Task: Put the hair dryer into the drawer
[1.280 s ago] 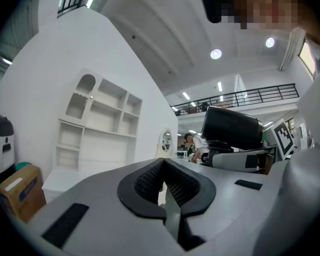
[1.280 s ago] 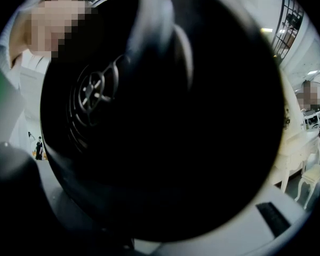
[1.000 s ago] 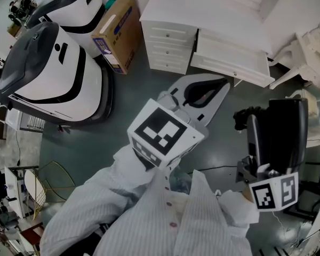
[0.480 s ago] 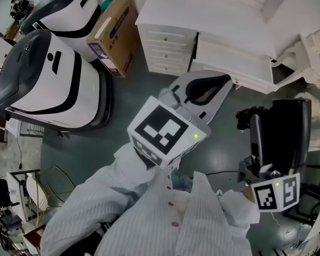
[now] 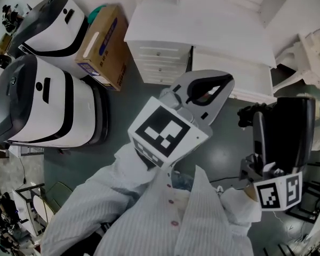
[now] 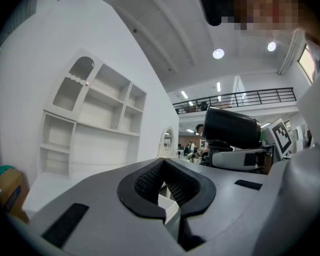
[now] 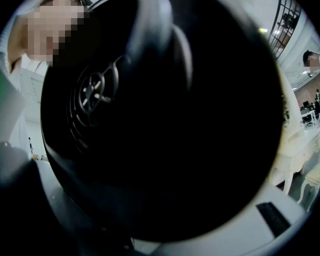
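The black hair dryer is clamped in my right gripper, held over the floor at the right of the head view. Its dark barrel fills almost the whole right gripper view and hides the jaws there. My left gripper is shut on nothing, and through the loop of its black pads I see white furniture. It points at the white chest of drawers. All the drawer fronts I can see look closed, also on the wider white desk beside the chest.
Two big white-and-black machines stand on the floor at the left, with a cardboard box leaning next to them. White chairs stand at the right. White shelves rise above the furniture.
The chest and desk have slid down and nearer in the head view, and the machines have shifted left. Both grippers keep their places, the right one still holding the dryer.
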Demonstrator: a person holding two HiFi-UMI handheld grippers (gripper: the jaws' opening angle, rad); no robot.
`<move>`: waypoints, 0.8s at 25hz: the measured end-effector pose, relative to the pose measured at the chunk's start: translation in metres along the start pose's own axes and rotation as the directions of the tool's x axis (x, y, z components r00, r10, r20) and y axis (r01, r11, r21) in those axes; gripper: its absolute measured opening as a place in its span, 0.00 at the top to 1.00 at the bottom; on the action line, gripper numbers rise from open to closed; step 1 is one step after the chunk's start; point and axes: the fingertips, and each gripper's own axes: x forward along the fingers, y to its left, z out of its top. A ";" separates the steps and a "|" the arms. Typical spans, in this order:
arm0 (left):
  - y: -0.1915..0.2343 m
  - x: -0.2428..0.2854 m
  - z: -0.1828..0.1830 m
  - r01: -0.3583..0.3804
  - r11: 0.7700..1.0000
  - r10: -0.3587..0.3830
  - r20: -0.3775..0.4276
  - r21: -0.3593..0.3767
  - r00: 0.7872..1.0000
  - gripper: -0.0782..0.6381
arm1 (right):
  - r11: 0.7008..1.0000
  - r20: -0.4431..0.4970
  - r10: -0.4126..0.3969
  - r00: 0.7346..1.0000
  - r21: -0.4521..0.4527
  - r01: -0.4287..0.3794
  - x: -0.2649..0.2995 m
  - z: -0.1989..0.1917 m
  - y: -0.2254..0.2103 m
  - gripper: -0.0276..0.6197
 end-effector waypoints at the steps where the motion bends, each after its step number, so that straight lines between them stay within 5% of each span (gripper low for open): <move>1: 0.008 0.004 0.000 0.003 1.000 -0.003 0.000 -0.001 1.000 0.88 | 1.000 -0.002 -0.003 1.000 -0.001 0.003 0.009 0.000 -0.003 0.61; 20: 0.086 0.122 -0.018 0.040 0.999 -0.040 -0.037 -0.002 0.999 0.88 | 0.998 -0.014 -0.058 0.998 0.014 0.058 0.101 -0.008 -0.106 0.61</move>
